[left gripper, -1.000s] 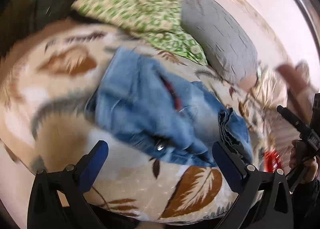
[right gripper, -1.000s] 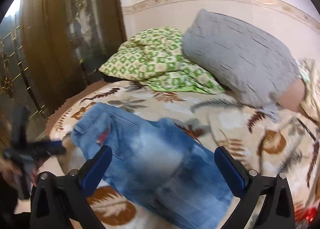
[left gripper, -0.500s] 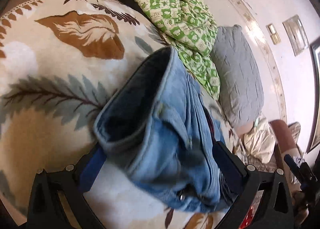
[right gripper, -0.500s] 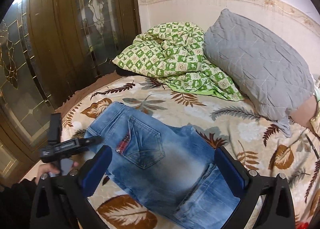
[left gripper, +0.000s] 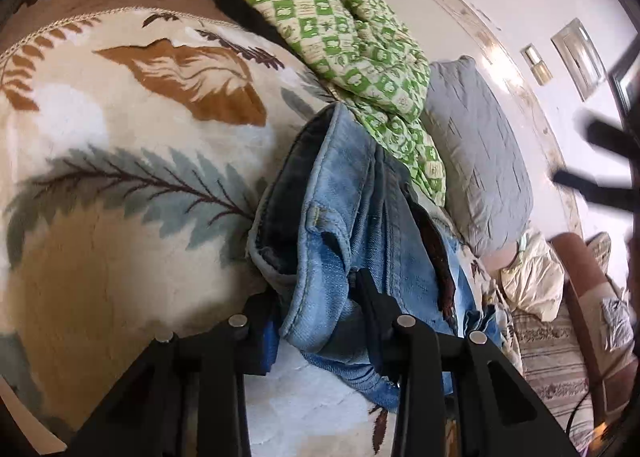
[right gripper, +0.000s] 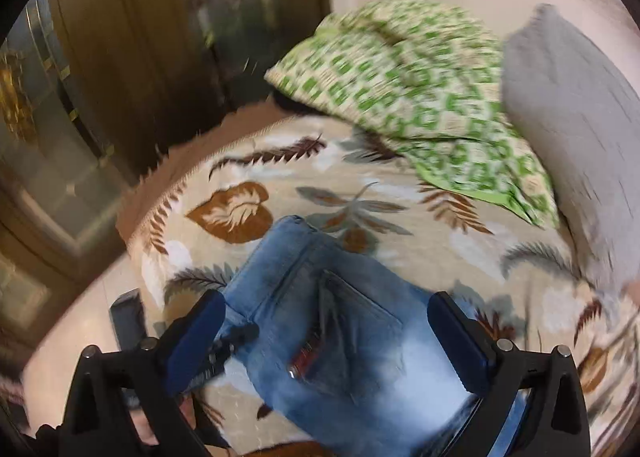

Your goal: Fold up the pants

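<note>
While the left tongs (left gripper: pixel 316 309) close on the jeans (left gripper: pixel 340 225) waistband on the bed (left gripper: pixel 120 161), the right tongs (right gripper: pixel 326 331) hang spread above the seat.

1 jeans (left gripper: pixel 340 217); 1 quilt (left gripper: pixel 360 57); 1 pillow (left gripper: pixel 480 161)

The left gripper (left gripper: pixel 320 309) points downward and its jaws are closing, with a fold of denim between them; the blue pads already touch the cloth on both sides. The right gripper (right gripper: pixel 326 337) points steeply down and its jaws stand wide apart, with nothing pressed between them. In the left wrist view the right gripper shows only as a dark blur at the far right.
</note>
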Available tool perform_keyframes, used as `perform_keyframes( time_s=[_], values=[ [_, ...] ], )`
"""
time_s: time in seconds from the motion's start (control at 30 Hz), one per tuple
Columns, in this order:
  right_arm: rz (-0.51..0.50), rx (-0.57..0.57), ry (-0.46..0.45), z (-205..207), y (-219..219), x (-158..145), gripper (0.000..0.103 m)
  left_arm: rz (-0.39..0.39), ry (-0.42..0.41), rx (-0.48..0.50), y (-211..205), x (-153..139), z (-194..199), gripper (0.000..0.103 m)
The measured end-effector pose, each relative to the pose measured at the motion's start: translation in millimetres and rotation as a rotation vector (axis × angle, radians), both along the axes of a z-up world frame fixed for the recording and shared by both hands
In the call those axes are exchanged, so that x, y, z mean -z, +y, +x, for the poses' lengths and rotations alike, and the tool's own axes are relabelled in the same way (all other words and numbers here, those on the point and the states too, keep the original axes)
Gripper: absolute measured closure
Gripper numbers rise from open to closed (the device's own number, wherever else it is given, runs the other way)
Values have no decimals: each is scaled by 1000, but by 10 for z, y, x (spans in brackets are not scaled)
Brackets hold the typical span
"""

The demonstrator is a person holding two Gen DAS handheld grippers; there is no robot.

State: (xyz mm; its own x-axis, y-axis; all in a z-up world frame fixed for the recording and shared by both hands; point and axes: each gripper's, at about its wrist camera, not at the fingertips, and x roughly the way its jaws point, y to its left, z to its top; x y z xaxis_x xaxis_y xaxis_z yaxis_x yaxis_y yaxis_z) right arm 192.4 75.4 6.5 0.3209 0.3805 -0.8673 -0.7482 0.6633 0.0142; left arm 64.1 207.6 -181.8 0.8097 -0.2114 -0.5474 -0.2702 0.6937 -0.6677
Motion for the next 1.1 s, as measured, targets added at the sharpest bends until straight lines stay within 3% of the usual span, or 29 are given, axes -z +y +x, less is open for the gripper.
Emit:
perform_keyframes(
  time_s=[0.1,0.3,0.53,0.57,0.6,0.63,0.67,0.77,0.87,1.0,1.1],
  values=[
    [-127,-28,33,136,522,236,13,-34,-7,5,49,28,4,67],
    [-320,-23,130,444,1242,787,13,-26,-12,11,49,29,25,67],
    [-564,-57,106,511,1762,1429,14,-43,-18,17,92,53,5,67],
    [-598,-67,86,505,1793,1488,19,-44,-17,18,96,55,6,67],
    [-630,-97,62,488,1817,1551,59,-44,-18,19,101,55,4,67],
    [-638,-113,59,483,1824,1583,86,-43,-17,19,106,60,8,67],
    [-645,-128,29,468,1831,1590,93,-40,-17,19,107,57,8,67],
    [-658,-198,-39,373,1821,1582,94,-25,-14,14,98,37,12,67],
    [-623,-186,-55,376,1757,1462,95,49,-40,17,25,-82,-13,69],
    [-521,-172,-75,367,1525,1120,96,195,-151,48,-186,-397,-141,71],
    [-411,-136,-88,325,1163,679,96,309,-222,92,-467,-698,-210,72]
  ],
)
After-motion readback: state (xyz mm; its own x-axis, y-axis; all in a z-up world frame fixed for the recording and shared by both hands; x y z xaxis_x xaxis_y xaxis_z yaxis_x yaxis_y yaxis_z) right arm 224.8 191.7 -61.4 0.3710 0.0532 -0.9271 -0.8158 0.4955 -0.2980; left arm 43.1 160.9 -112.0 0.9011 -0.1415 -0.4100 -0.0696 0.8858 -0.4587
